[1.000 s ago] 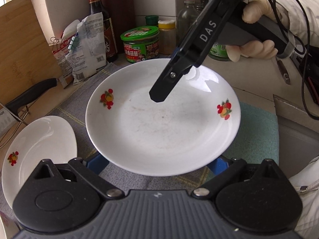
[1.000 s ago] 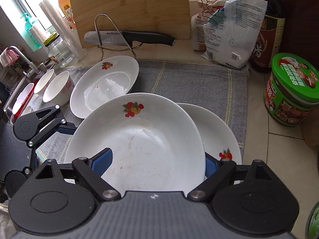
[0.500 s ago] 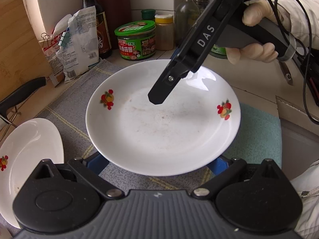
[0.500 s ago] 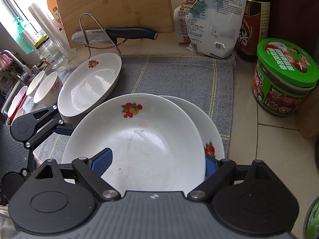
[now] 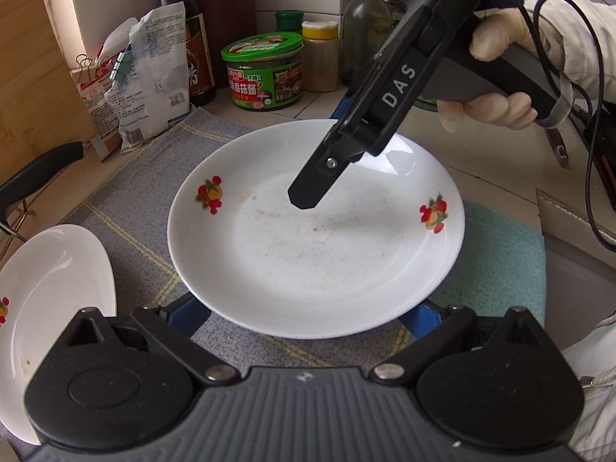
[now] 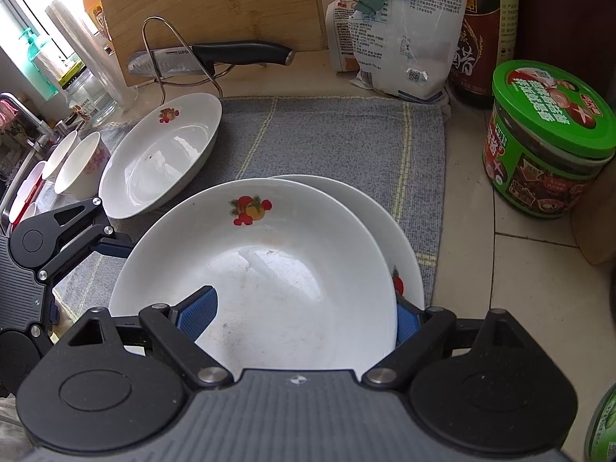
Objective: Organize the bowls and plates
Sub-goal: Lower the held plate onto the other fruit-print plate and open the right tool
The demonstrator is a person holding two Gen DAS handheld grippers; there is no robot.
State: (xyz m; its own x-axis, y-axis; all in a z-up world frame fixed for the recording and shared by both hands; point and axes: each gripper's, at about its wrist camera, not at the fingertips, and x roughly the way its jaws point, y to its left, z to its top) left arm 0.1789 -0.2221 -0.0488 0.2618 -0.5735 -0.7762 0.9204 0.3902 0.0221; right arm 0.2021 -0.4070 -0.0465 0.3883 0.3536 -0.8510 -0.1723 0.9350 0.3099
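A white plate with fruit prints (image 5: 315, 254) is held above the grey mat; it also shows in the right wrist view (image 6: 265, 277). My right gripper (image 6: 304, 315) is shut on its rim, one blue pad inside the plate, one outside. In the left wrist view the right gripper (image 5: 338, 146) clamps the far rim. My left gripper (image 5: 304, 317) has its blue fingers under the plate's near rim, spread wide. A second plate (image 6: 389, 231) lies under the held one. A third plate (image 6: 161, 154) sits to the left on the mat, seen also in the left wrist view (image 5: 50, 300).
Small bowls (image 6: 81, 161) stand at the far left by the sink. A knife on a wire stand (image 6: 215, 56) and cutting board (image 6: 208, 11) are behind. A green-lidded jar (image 6: 546, 142), sauce bottle (image 6: 485, 38) and bags (image 6: 404, 27) stand along the back right.
Both grippers and the held plate have shifted right along the mat; the left plate and jars have slid in view accordingly. The grip on the plate is unchanged.
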